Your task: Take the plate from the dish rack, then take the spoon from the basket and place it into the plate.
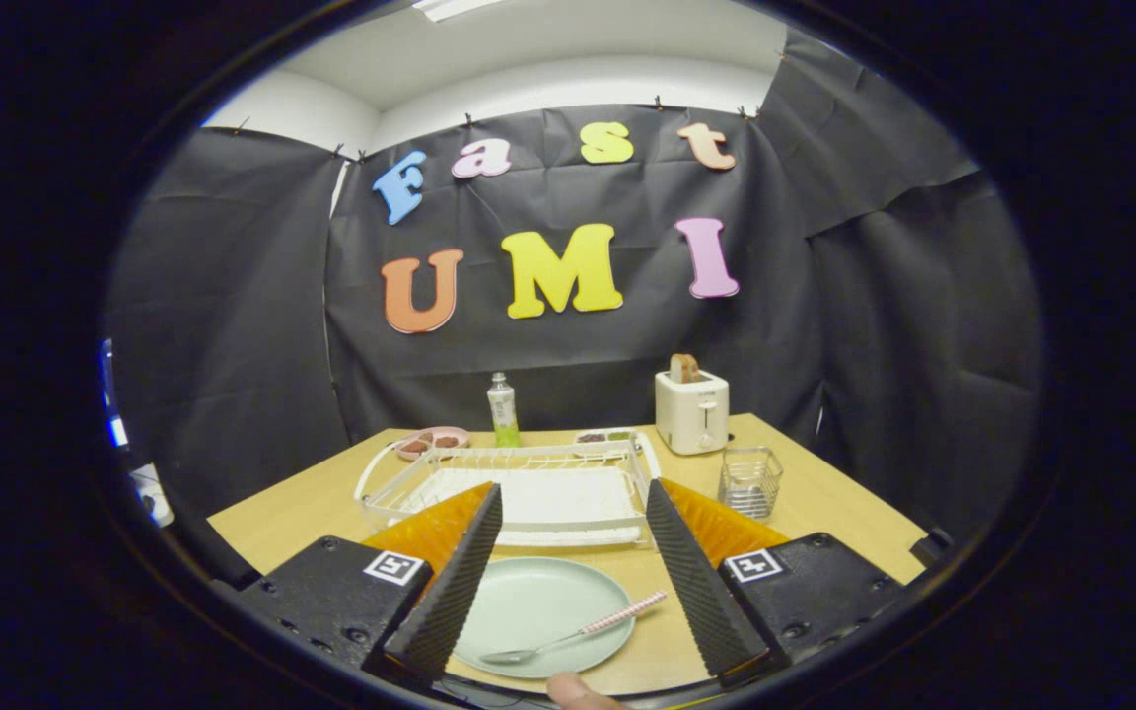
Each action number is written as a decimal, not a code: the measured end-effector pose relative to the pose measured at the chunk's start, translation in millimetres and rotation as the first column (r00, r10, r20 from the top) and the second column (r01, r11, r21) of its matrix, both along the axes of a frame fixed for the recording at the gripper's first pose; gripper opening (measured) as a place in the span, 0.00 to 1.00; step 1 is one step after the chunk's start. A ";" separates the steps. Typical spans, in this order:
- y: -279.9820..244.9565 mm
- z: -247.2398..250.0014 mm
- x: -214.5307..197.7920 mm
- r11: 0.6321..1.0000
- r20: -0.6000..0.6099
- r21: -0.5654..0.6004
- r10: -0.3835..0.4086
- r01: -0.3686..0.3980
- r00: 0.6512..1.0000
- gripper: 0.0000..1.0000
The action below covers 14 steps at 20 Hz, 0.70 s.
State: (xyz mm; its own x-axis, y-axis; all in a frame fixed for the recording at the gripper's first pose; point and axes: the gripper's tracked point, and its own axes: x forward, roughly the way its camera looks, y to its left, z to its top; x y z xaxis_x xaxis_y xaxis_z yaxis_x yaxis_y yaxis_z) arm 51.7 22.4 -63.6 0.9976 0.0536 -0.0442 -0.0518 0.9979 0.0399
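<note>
A pale green plate (529, 606) lies flat on the wooden table (824, 503), between my two fingers and low in the gripper view. A spoon (578, 631) with a pink checked handle rests on the plate, bowl toward me and handle sticking out over the plate's right rim. My gripper (573, 488) stands open above them, holding nothing. Just beyond the fingertips sits the white dish rack (519, 488), with no dishes in it. The small wire basket (749, 481) stands to the right of the rack, with nothing showing in it.
A white toaster (692, 411) with a slice of bread stands behind the basket. A green bottle (503, 411), a pink dish (433, 442) and a small tray with food (607, 435) sit behind the rack. A fingertip (576, 690) shows at the table's near edge.
</note>
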 end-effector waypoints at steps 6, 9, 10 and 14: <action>-24.7 10.3 -23.5 0.999 0.026 0.006 -0.050 0.050 0.998 1.00; -34.5 22.5 -37.3 0.997 0.053 0.054 -0.064 0.061 0.997 1.00; -41.3 25.2 -41.6 0.995 0.061 0.064 -0.075 0.071 0.995 1.00; -46.4 36.5 -58.3 0.995 0.075 0.055 -0.084 0.080 0.994 1.00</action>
